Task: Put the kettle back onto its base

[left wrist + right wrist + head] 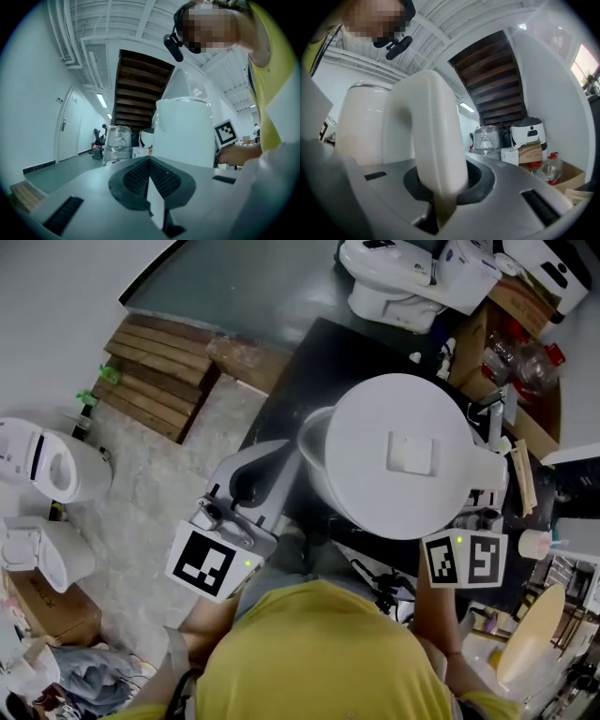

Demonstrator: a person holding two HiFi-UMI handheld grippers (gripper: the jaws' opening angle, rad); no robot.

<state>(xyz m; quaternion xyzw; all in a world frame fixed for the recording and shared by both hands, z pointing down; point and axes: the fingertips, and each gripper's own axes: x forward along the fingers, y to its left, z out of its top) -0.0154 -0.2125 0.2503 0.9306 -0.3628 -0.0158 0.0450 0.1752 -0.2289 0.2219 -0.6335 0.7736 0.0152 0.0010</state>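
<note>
The white kettle (403,460) hangs above the black table (305,357); from above I see its round lid and square lid button. My right gripper (480,507) is at the kettle's right side and is shut on the kettle handle (429,136), a thick white arch that fills the right gripper view. My left gripper (277,470) points at the kettle's left side, near the spout. In the left gripper view the left gripper (150,180) has its jaws together with nothing in them, and the kettle body (183,133) stands just beyond. The kettle's base is not in sight.
White toilets (398,277) stand at the back, beside a cardboard box of bottles (516,343). A wooden pallet (159,371) lies at the left, with white appliances (47,470) on the floor. A plastic-wrapped item (487,138) and a rice cooker (528,132) stand far off.
</note>
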